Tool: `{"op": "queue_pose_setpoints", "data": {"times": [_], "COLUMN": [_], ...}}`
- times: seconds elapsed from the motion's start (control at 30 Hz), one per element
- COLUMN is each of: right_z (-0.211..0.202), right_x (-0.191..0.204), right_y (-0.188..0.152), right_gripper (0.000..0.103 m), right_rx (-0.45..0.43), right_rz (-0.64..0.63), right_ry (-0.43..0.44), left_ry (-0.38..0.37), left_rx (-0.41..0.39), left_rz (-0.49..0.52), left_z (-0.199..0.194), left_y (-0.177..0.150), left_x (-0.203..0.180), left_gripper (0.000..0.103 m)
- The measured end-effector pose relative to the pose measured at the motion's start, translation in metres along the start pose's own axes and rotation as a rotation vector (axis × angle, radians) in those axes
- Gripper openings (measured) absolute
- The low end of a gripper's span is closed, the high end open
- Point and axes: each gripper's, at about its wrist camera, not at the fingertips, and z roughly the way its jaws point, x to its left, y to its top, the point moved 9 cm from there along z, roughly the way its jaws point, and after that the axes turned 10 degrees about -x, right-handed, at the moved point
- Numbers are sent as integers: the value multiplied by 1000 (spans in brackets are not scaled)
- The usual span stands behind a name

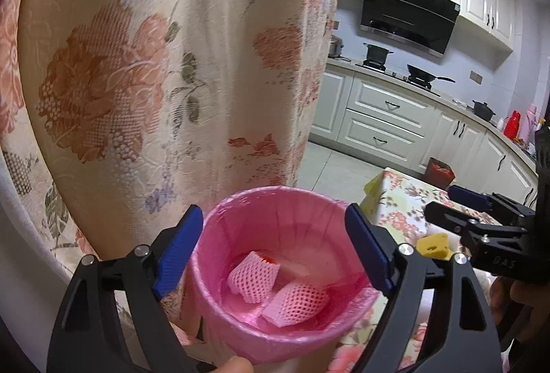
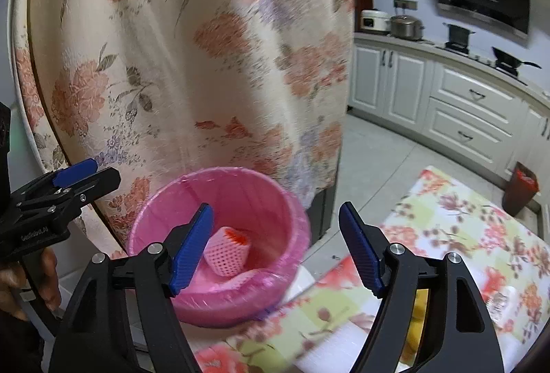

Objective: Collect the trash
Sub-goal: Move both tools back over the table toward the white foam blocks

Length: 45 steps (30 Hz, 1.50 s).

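Both pink foam-net sleeves (image 1: pixel 275 287) lie in the pink-lined round bin (image 1: pixel 237 321); left gripper (image 1: pixel 275 252) and right gripper (image 2: pixel 275 249) jaws released, best lifted clear of the rim.

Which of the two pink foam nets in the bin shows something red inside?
The left, farther foam net, its open end showing red; the nearer foam net looks plain pink.

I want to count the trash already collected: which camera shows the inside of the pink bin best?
The left wrist view: it looks down into the pink bin, where two pink foam nets lie unobstructed between the open left gripper. In the right wrist view, a finger of the open right gripper covers part of the bin, and only one net shows clearly.
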Motion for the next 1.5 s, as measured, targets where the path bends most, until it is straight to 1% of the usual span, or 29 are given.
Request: {"op": "queue_pose_setpoints", "data": {"times": [0.23, 0.37, 0.53, 0.7, 0.93, 1.07, 1.23, 1.5], "right_z": [-48, -76, -114, -149, -194, -211, -224, -229], "right_x": [-39, -65, -105, -143, -189, -206, -225, -246], "right_y": [-5, -14, -32, -51, -78, -95, -118, -152], "right_gripper": [75, 75, 75, 79, 80, 82, 83, 83], "right_rx": [-40, -50, -57, -64, -67, -60, -37, 12], "right_rz": [35, 53, 92, 137, 186, 200, 214, 250], "right_ry": [-76, -131, -208, -282, -377, -409, -446, -470], "left_ry": [-46, -76, -118, -158, -220, -246, -270, -290], "left_rx": [-9, -9, -10, -8, 13, 36, 67, 116], "left_rz": [19, 34, 63, 94, 146, 162, 186, 213], "left_z": [-10, -16, -23, -27, -30, -29, -26, -18], "left_y": [2, -2, -6, -12, -30, -43, -60, -83], "left_x": [-41, -66, -102, -134, -183, -205, -223, -245], "left_gripper": [85, 85, 87, 88, 90, 90, 90, 90]}}
